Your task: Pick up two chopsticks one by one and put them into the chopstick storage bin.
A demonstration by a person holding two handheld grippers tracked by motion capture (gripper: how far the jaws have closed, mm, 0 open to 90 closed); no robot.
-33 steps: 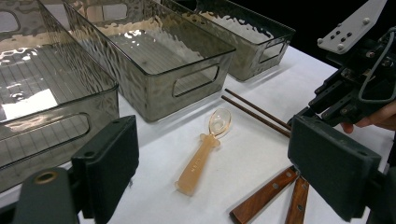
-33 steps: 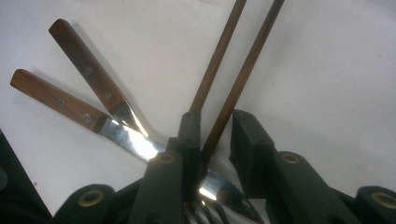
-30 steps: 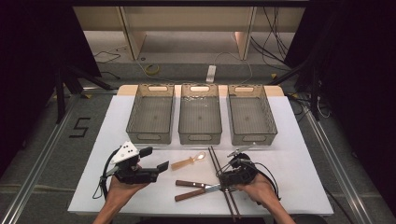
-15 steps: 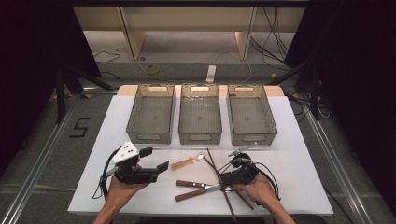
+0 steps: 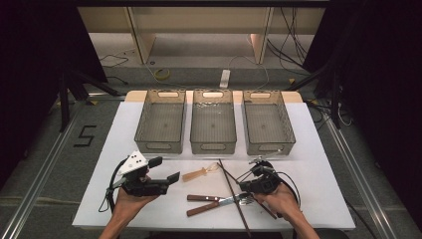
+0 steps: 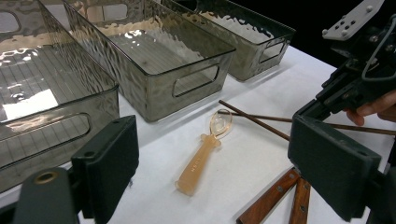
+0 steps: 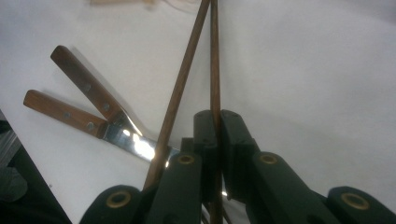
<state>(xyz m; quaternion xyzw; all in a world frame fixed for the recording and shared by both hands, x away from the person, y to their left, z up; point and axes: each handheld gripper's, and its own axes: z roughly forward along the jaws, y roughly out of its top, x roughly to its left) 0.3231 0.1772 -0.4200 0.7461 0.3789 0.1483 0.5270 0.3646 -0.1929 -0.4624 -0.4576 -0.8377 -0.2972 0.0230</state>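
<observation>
Both tongs sit low over the white table [image 5: 318, 149]: the left gripper [image 5: 166, 170] hangs spread and empty, while the right gripper [image 7: 217, 140] is pressed together on one chopstick [image 7: 215, 56] near its end. That stick looks light, stiff and slick, likely to pivot; its twin [image 7: 180, 88] lies loose across the wooden-handled cutlery [image 7: 84, 100].
</observation>
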